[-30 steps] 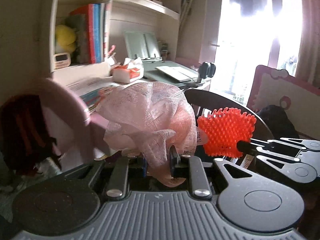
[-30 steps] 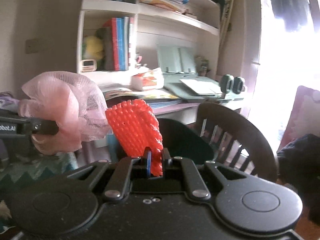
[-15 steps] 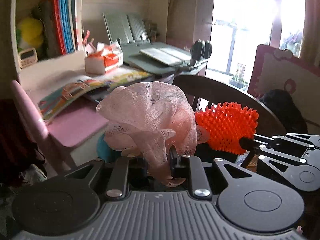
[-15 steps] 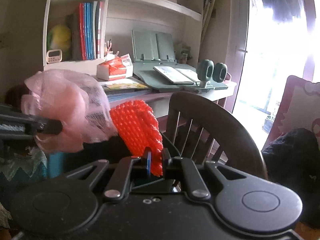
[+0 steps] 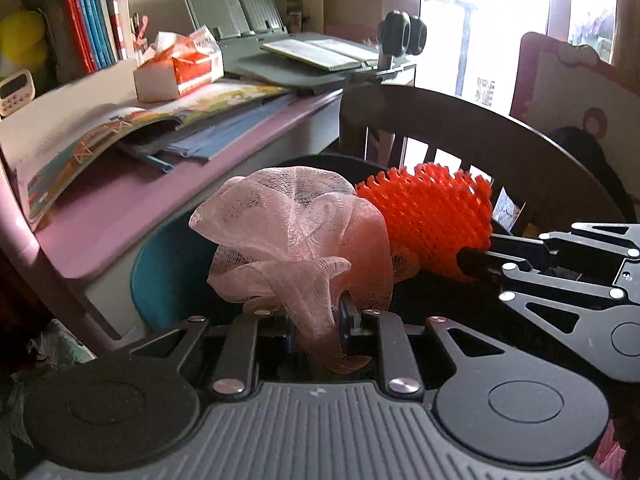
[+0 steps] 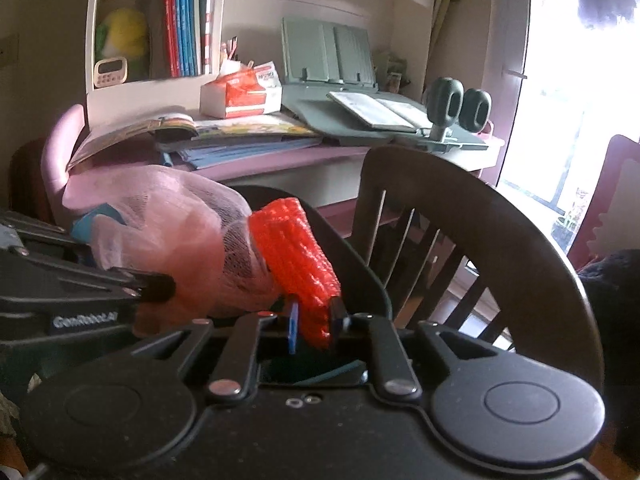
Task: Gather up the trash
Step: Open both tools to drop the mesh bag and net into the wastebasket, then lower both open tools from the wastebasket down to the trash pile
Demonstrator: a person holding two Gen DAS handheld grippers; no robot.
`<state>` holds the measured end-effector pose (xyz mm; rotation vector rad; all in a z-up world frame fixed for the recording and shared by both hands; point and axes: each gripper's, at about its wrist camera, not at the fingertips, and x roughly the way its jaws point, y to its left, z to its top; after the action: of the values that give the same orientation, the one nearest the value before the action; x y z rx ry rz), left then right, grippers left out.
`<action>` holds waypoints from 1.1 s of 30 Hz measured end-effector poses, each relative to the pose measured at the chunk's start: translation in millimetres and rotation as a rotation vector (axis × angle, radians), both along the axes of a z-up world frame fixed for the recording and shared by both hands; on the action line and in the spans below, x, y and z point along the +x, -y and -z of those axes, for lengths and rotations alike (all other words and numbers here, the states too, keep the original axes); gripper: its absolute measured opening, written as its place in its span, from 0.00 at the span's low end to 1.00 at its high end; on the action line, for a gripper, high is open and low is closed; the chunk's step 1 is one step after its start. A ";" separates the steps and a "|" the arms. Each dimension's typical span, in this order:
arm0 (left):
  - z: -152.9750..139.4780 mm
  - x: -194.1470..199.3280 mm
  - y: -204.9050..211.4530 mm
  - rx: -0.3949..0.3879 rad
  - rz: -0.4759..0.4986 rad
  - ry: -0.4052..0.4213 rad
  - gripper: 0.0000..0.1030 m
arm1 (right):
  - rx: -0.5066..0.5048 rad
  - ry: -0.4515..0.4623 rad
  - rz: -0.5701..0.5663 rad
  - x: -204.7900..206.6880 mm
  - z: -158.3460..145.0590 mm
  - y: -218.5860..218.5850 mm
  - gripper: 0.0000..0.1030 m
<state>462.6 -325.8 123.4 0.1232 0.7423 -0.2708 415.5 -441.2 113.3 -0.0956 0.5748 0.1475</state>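
my left gripper jaws grip pink mesh; right gripper jaws just opening, orange foam net btw them, gap on left side.

At lower centre the right gripper, its jaws just opening, brackets a ribbed orange foam net sleeve beside crumpled pink mesh netting at left.

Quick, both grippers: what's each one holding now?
Left gripper: shut on the pink mesh net.
Right gripper: jaws just opening, orange foam net between them, left pad clear.
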 end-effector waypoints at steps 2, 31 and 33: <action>3.3 2.4 1.6 0.007 0.006 -0.015 0.21 | -0.008 -0.004 0.004 1.9 2.2 -1.1 0.17; -42.8 -98.5 -26.0 -0.074 0.004 0.053 0.63 | 0.055 0.041 -0.001 -85.7 -41.6 1.7 0.45; -48.7 -111.5 -31.7 -0.082 0.003 0.061 0.63 | 0.049 0.054 -0.008 -98.7 -47.6 -3.9 0.46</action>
<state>351.0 -294.1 172.1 0.0550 0.6695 -0.2984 316.8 -437.3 160.9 -0.0545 0.5172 0.1663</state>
